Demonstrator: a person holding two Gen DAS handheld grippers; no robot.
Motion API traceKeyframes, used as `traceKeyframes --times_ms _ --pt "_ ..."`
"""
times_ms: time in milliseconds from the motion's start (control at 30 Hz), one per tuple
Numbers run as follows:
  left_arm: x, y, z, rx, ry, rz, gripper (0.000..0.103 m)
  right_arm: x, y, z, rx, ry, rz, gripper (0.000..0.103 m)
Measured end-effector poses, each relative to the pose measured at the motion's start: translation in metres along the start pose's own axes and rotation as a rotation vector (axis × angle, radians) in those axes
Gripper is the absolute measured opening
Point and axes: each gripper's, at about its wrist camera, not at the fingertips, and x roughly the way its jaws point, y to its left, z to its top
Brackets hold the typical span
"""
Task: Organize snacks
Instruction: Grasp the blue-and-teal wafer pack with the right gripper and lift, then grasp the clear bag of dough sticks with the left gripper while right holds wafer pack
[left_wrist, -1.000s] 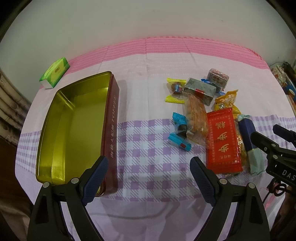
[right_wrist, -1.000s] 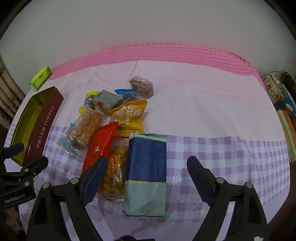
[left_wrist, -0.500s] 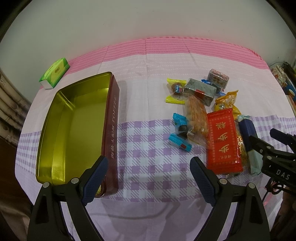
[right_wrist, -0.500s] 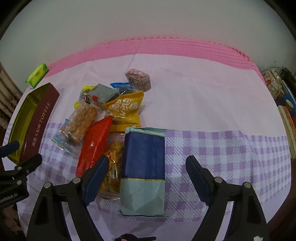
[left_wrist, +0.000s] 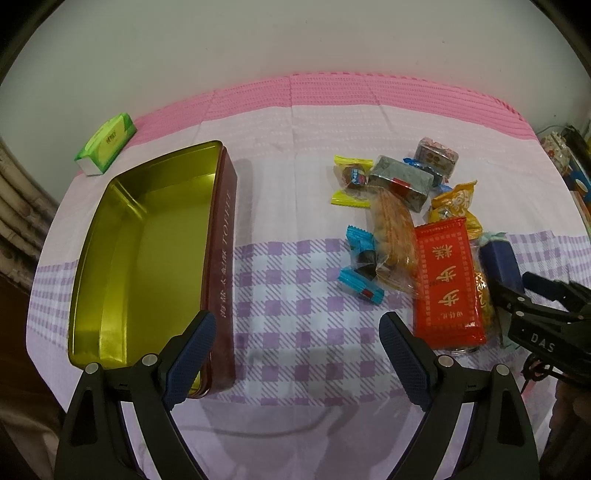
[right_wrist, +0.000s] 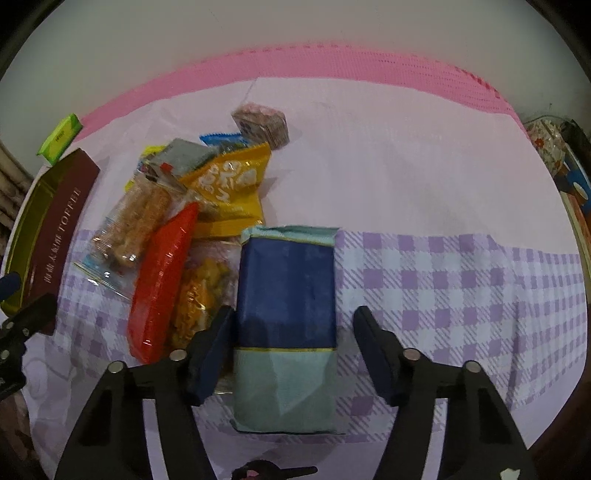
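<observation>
Blue packet (right_wrist: 286, 291) between closing right gripper (right_wrist: 291, 343) jaws, not yet pinched; left gripper (left_wrist: 295, 354) jaws wide.

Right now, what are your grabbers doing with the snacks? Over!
Right gripper jaws closing around blue packet, not pinching yet. Left gripper open, empty, by tin. Red packet crowds the left side.

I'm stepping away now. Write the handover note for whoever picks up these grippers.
Right gripper: jaws closing around the blue packet; the right pad is still clear of it, not gripped yet.
Left gripper: open, empty, hovering by the tin.
Tin: nothing inside. All snacks lie in a pile on the cloth, right of the tin.
Done: nothing packed.
Left: grip the blue packet, put it in the tin, then the rest.
</observation>
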Motion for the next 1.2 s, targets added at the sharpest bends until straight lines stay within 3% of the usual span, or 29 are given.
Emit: traceKeyframes --times_ms 367,767,1033,1200 --pt "0.002 -0.003 0.006 0.022 -0.007 -0.010 0.090 0.000 -0.002 0.000 -0.001 -0.019 -0.024 0.047" --pt "0.003 -0.014 0.020 0.090 0.001 -0.023 0.090 0.005 -0.033 0.022 -0.023 -0.015 -0.081 0.047" --pt "0.007 -0.024 0.043 0.100 0.036 -0.097 0.090 0.008 -0.063 0.029 0.057 -0.017 -0.091 0.047" --pt "0.018 -0.034 0.063 0.107 0.071 -0.140 0.079 0.009 -0.067 0.032 0.060 -0.016 -0.090 0.047"
